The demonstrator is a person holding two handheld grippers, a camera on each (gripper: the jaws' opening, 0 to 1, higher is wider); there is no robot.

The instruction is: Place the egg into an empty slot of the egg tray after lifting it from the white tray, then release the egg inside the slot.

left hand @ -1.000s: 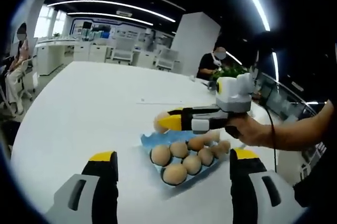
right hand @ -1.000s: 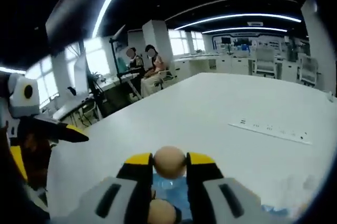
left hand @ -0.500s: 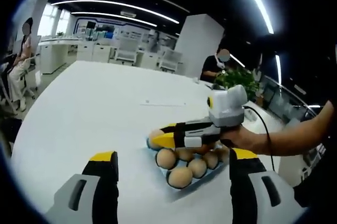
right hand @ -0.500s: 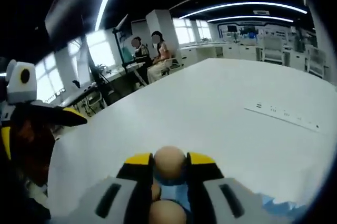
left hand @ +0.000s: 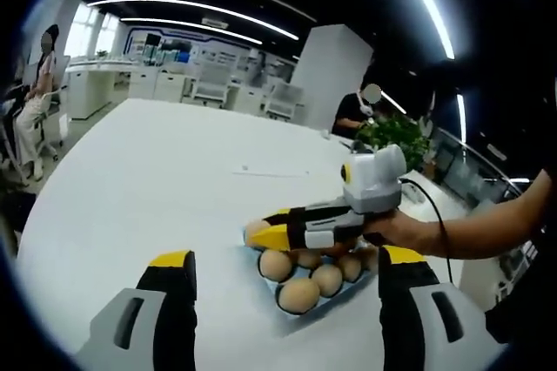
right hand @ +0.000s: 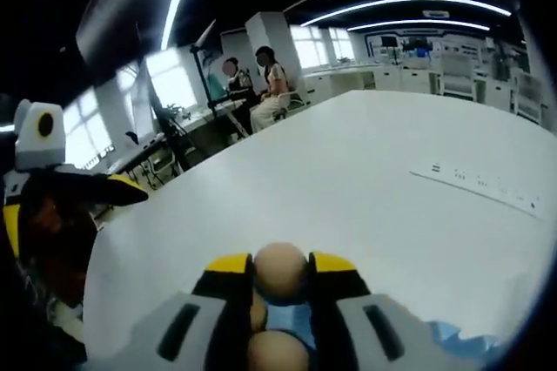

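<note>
The smooth tan egg [right hand: 279, 272] sits pinched between the yellow-tipped jaws of the right gripper [right hand: 279, 277], poised low over the far end of the blue egg tray [left hand: 287, 314], where other brown eggs [left hand: 298, 294] fill the nearer slots. So the lift looks done; lowering into a free slot and letting go remain. The left gripper [left hand: 285, 277] waits with jaws wide apart and empty above the white table [left hand: 148, 171].
</note>
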